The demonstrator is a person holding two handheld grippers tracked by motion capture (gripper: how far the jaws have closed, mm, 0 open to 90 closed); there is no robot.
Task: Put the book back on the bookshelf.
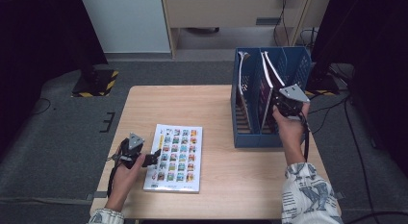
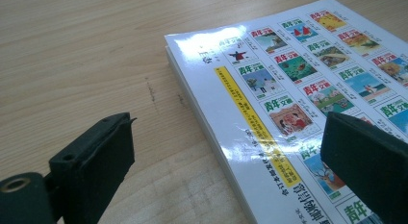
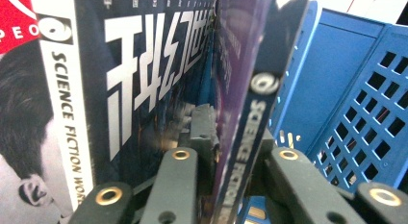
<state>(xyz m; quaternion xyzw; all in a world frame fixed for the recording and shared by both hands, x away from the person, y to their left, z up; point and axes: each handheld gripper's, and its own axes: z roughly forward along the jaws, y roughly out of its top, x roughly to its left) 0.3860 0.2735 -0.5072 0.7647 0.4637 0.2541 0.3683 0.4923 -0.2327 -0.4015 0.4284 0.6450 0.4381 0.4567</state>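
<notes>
A white book (image 1: 175, 159) with rows of small colour cover pictures lies flat on the wooden table (image 1: 159, 104). My left gripper (image 1: 153, 159) rests at its left edge, open; in the left gripper view one jaw stands over the bare wood and the other over the book (image 2: 288, 80), neither touching it. My right gripper (image 1: 281, 106) is at the blue file rack (image 1: 255, 137), shut on the spine of a thin purple-and-black magazine (image 3: 240, 104) that stands upright in the rack's right compartment. That magazine (image 1: 267, 87) leans slightly.
More magazines stand in the rack; a dark one with large white lettering (image 3: 120, 65) is pressed against the held one. The perforated blue wall (image 3: 365, 123) is close on the right. Table edges lie near both forearms.
</notes>
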